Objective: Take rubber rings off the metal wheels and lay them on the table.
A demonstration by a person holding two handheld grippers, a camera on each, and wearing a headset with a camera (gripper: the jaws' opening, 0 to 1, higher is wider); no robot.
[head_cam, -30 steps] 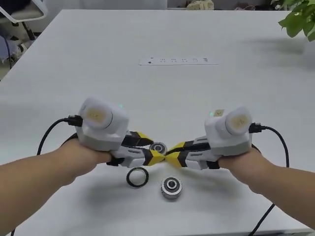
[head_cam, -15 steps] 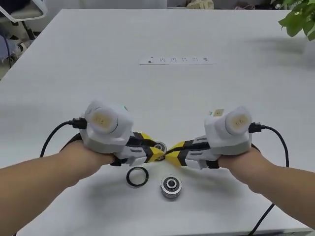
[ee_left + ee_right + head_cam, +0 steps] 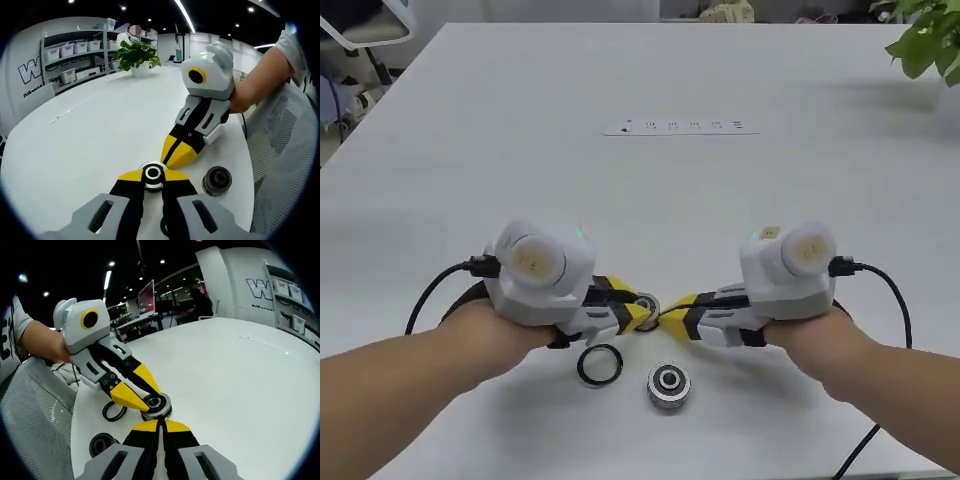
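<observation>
White table (image 3: 750, 210) is carrying it all; every place below is given from the held wheel (image 3: 643, 302), which is sitting btwn your two grippers. Well beyond that wheel a long socket strip (image 3: 680, 126) is lying flat.

Your L gripper (image 3: 624, 312) is coming at the wheel from its left and gripping it. In the left gripper view the yellow tips are sitting either side of it w/ the hub face up, so its axle is prob. running roughly upright. Can't tell whether it's resting on the table or being held just off it.

Your R gripper (image 3: 672, 308) is meeting the wheel from its right. Its jaws are looking pressed together, tips right at the wheel's dark outer rim. Whether they're pinching rubber there is too small to tell. That rim facing the R tips is what the pull is hanging on: L is doing the holding, R is nearer the ring's edge.

Nearer you than the held wheel, slightly right, a second wheel (image 3: 668, 384) is lying flat. Can't tell if it's wearing a ring.

Nearer you and slightly left, just beside the second wheel but apart, a loose rubber ring (image 3: 600, 364) is lying flat.
</observation>
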